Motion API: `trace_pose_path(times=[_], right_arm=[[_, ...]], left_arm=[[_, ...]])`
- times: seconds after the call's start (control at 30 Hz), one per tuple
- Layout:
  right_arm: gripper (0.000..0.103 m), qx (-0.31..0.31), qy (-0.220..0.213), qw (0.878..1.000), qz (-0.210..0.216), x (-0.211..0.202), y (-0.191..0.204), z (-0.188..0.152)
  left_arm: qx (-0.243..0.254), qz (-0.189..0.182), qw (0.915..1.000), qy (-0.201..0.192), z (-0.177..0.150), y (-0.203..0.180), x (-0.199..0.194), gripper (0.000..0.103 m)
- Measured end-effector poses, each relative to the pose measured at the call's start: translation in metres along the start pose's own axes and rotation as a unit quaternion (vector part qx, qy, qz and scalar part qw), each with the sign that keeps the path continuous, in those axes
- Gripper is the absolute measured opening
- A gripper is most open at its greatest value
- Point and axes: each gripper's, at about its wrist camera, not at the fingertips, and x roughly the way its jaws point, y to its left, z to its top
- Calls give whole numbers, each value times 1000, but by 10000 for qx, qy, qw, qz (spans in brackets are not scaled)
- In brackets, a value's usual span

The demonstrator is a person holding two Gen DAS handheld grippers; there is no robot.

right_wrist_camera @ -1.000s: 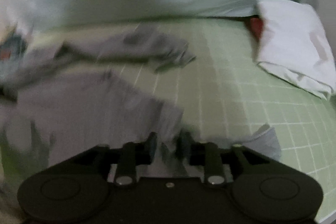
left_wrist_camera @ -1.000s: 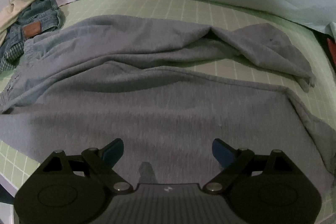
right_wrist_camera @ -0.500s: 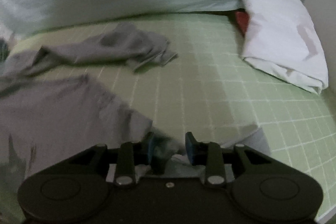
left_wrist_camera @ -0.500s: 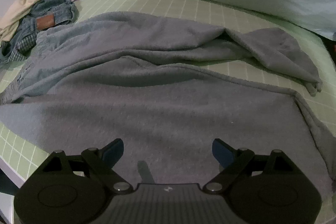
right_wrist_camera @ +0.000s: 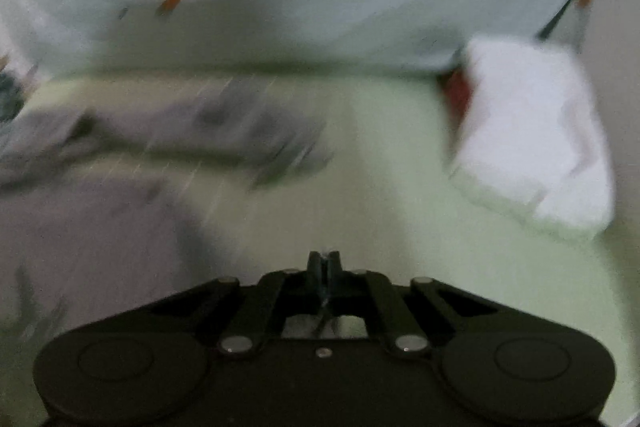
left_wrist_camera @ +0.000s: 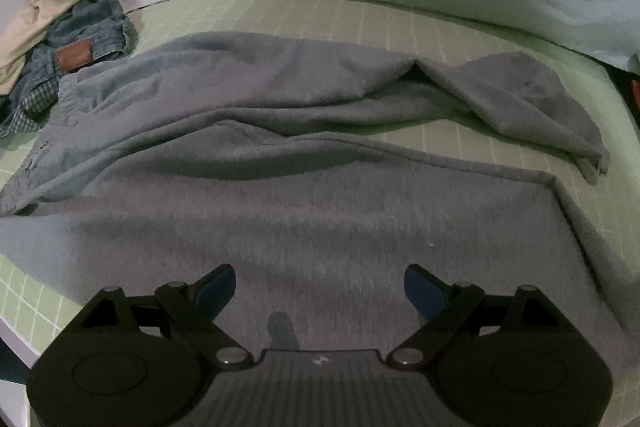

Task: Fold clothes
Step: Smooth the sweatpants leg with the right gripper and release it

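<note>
Since the earlier frame my right gripper [right_wrist_camera: 323, 261] has closed from a narrow gap to pressed together; the blur hides whether it holds cloth. My left gripper [left_wrist_camera: 319, 287] hangs wide open, holding nothing, over the grey sweatpants [left_wrist_camera: 304, 227] spread on the green checked sheet [left_wrist_camera: 460, 143].

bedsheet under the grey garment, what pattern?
Light green with a white grid; clearest in the left wrist view.
</note>
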Motion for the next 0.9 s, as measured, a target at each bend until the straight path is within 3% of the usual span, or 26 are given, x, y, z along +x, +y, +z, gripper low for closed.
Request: trace_pose_path(times=[0.07, 0.1, 0.13, 0.17, 0.2, 0.5, 0.77, 0.9], right_arm=[[4, 571, -436, 9965, -419, 8, -31, 22], [15, 878, -652, 9920, -625, 11, -47, 32], [42, 1184, -867, 9857, -830, 15, -63, 43], [53, 1459, -921, 9803, -958, 18, -76, 46], [55, 1678, -880, 9759, -1085, 20, -85, 45], [60, 2520, -11, 9591, -1288, 17, -101, -21], [60, 3039, 570, 9404, -1414, 14, -102, -64], [53, 2747, 603, 9475, -1522, 17, -99, -65]], left_arm=[[-13, 2, 10000, 16, 0, -1, 0, 91], [-8, -5, 10000, 27, -1, -2, 0, 91], [2, -18, 10000, 34, -2, -2, 0, 91], [14, -29, 10000, 38, -3, -2, -1, 91], [25, -29, 10000, 31, -3, -3, -1, 91], [-170, 138, 9997, 63, -1, 2, 0, 91], [298, -6, 9995, 91, -1, -21, 1, 91], [333, 3, 9994, 67, 1, -24, 2, 91]])
